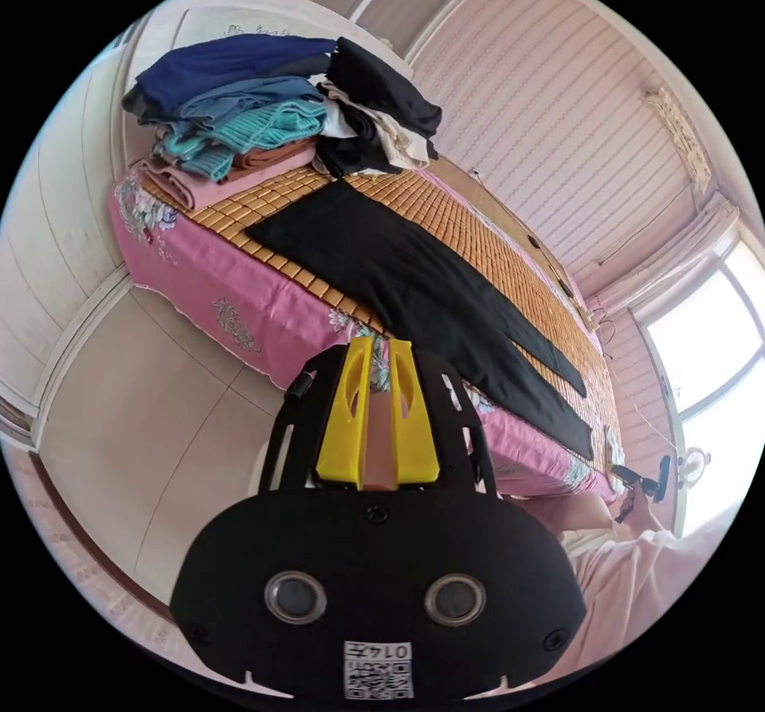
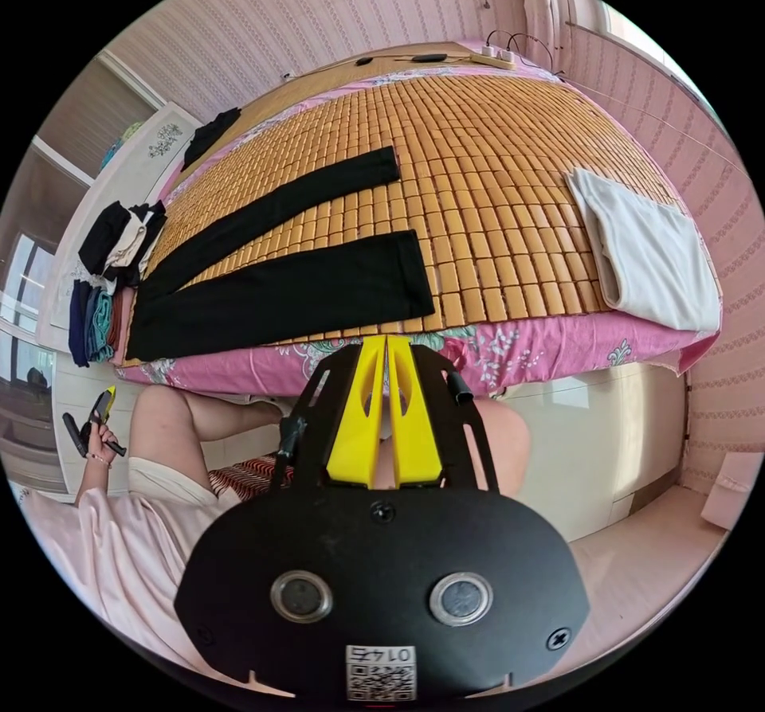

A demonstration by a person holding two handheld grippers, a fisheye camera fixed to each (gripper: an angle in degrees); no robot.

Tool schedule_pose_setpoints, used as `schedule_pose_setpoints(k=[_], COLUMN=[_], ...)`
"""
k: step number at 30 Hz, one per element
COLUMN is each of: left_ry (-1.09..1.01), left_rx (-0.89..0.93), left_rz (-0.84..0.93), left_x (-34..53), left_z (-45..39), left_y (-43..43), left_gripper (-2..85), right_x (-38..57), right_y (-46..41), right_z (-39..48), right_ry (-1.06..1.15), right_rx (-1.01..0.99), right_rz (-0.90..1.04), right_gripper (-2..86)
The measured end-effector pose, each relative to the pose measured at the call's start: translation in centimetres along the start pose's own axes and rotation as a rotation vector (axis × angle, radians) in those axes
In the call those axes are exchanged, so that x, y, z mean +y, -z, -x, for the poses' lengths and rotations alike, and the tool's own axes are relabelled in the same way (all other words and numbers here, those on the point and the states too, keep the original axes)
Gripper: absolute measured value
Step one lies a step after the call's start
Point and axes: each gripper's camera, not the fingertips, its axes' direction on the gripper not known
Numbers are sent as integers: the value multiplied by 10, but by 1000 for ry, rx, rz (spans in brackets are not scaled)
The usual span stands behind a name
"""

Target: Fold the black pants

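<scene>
The black pants (image 2: 271, 282) lie spread flat on the bamboo mat (image 2: 494, 178) that covers the bed, legs parted in a narrow V and waist toward the stack of folded clothes (image 2: 96, 310). One leg runs along the mat's near edge, just above the pink floral sheet (image 2: 510, 354); the other angles away across the mat. In the left gripper view the same pants (image 1: 422, 290) stretch from the clothes pile (image 1: 239, 119) toward the window (image 1: 717, 361), hems close to the mat's edge. The left gripper (image 1: 381, 343) hangs in the air off the side of the bed, its yellow jaws drawn nearly together with only a thin slit between the tips, nothing caught between them. The right gripper (image 2: 386, 339) is likewise clear of the bed, jaws almost touching at the tips and holding nothing; its tips point at the sheet just below the nearer pant leg. In the right gripper view the left gripper (image 2: 100, 417) also appears, held in the person's hand (image 2: 97, 443) beside a bare knee (image 2: 159, 417). A folded white cloth (image 2: 645, 258) rests on the mat's far corner, well apart from the pants. A separate heap of black and cream garments (image 1: 382, 107) sits beside the folded stack.
</scene>
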Motion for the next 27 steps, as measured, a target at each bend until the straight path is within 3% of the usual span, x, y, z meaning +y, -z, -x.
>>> schedule_pose_setpoints(k=[10, 27], left_ry=[205, 292], left_rx=[87, -39], left_rz=[75, 140], left_x=[-37, -136], left_z=[91, 109], left_y=[-23, -83], left_gripper=[73, 112], right_x=[-13, -83], right_y=[-3, -50], right_z=[0, 3], right_ry=[-121, -105], right_rx=[155, 185], right_rz=[1, 113], right_gripper=[87, 138])
